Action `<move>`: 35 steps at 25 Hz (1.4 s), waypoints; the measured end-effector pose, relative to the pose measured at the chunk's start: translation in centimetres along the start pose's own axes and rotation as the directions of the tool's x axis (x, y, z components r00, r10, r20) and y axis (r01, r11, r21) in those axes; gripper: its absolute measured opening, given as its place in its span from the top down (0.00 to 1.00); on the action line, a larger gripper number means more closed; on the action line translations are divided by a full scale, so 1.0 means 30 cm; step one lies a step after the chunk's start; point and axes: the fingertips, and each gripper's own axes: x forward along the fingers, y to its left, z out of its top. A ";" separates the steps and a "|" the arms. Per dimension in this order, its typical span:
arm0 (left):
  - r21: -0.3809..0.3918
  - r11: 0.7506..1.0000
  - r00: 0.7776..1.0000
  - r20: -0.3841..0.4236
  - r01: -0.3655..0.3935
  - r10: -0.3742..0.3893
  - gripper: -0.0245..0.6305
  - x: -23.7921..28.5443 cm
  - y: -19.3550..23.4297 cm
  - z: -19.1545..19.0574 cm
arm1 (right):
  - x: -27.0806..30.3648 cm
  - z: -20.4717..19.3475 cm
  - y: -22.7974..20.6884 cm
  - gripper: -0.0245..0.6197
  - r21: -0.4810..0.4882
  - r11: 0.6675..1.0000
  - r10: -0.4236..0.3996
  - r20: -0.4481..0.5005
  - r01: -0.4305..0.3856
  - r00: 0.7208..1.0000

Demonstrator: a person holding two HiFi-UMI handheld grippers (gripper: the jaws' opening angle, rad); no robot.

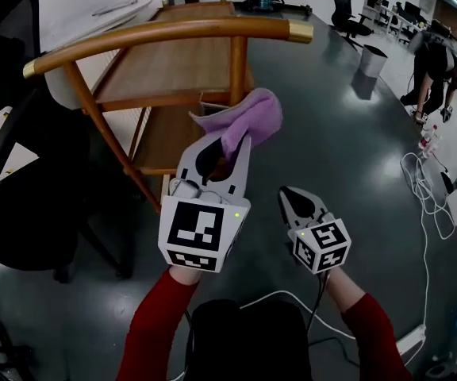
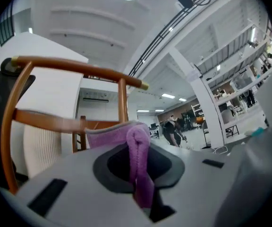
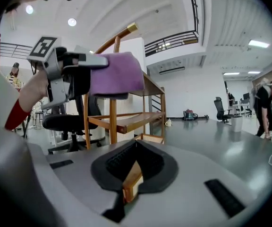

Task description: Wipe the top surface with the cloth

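The wooden cart (image 1: 173, 70) is standing at the left, its top shelf bare and waiting. The left gripper (image 1: 227, 151) is clenching the purple cloth (image 1: 252, 117), holding it bunched in the air just beside the cart's right post, probably ready to swing it over the shelf. The right gripper (image 1: 292, 197) is hanging lower, jaws together on nothing, likely leaving the wipe unobstructed

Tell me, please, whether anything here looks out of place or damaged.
Nothing looks damaged or spilled. The one untidy thing is the white cable sprawled in loose loops across the floor at the right. The purple cloth is simply bunched in the left gripper.
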 end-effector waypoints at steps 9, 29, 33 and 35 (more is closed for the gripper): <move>-0.086 0.996 0.956 -0.292 0.005 -0.030 0.88 -0.061 -0.091 -0.571 | 0.052 -0.170 0.060 0.94 0.006 0.999 0.040 -0.056 -0.039 0.998; -0.241 0.967 0.758 -0.646 -0.088 -0.092 0.88 -0.197 -0.206 -1.433 | 0.135 -0.590 0.165 0.94 0.086 0.993 0.095 -0.245 -0.076 0.965; -0.261 0.960 0.728 -0.677 -0.102 -0.107 0.88 -0.221 -0.226 -1.492 | 0.126 -0.631 0.161 0.94 0.098 0.993 0.096 -0.264 -0.073 0.960; -0.262 0.960 0.722 -0.683 -0.104 -0.108 0.88 -0.224 -0.226 -1.508 | 0.126 -0.641 0.157 0.94 0.101 0.992 0.095 -0.268 -0.070 0.959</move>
